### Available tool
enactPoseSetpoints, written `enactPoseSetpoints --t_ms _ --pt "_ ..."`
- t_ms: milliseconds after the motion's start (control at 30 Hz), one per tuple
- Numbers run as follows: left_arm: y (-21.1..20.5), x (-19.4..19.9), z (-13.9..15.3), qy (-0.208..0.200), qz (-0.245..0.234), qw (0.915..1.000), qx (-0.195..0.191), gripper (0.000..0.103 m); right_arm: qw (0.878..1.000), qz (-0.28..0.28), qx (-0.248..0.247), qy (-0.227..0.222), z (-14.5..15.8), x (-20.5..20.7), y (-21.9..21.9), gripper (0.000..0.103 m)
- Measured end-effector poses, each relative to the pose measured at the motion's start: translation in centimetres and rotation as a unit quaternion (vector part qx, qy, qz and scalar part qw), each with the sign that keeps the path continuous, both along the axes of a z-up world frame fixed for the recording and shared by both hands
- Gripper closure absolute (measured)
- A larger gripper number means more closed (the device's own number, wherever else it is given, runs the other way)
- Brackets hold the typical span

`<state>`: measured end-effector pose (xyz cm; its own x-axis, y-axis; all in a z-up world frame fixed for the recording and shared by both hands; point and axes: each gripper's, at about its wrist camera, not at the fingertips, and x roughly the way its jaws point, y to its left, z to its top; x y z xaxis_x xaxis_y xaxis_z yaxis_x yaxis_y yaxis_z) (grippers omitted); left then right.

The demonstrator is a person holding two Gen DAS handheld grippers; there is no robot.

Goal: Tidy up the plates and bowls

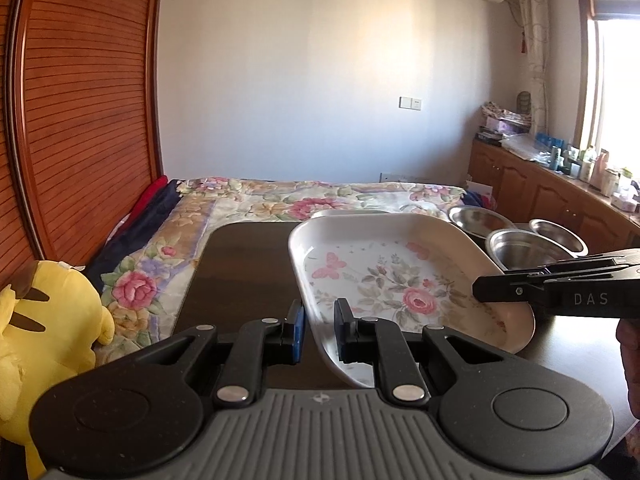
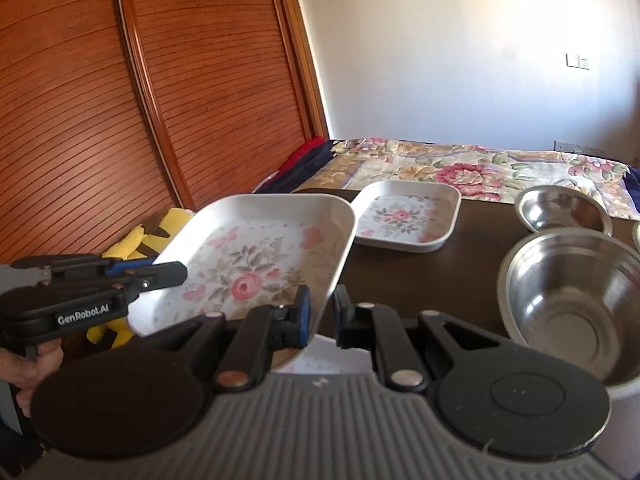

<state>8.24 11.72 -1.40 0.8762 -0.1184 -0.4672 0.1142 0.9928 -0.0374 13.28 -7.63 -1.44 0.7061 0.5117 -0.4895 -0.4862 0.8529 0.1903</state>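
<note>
You pinch the floral plate (image 2: 256, 264) with each hand-held gripper, left (image 1: 320, 332) and right (image 2: 321, 316), at opposite rims, so it stays level above the tabletop (image 2: 460, 280).

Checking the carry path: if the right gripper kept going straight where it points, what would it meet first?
Probably the second floral tray on the dark table. The right gripper, clamped on the lifted floral tray, points roughly toward it; depth is uncertain.
</note>
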Motion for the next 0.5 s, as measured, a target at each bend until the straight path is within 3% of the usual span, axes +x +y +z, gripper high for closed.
enactPoseSetpoints --t_ms 500 --pt "-2.3 -2.4 -1.4 0.010 -0.020 0.9997 -0.004 0.086 0.999 -0.032 0.032 -0.003 -2.2 -3.2 -2.9 0.089"
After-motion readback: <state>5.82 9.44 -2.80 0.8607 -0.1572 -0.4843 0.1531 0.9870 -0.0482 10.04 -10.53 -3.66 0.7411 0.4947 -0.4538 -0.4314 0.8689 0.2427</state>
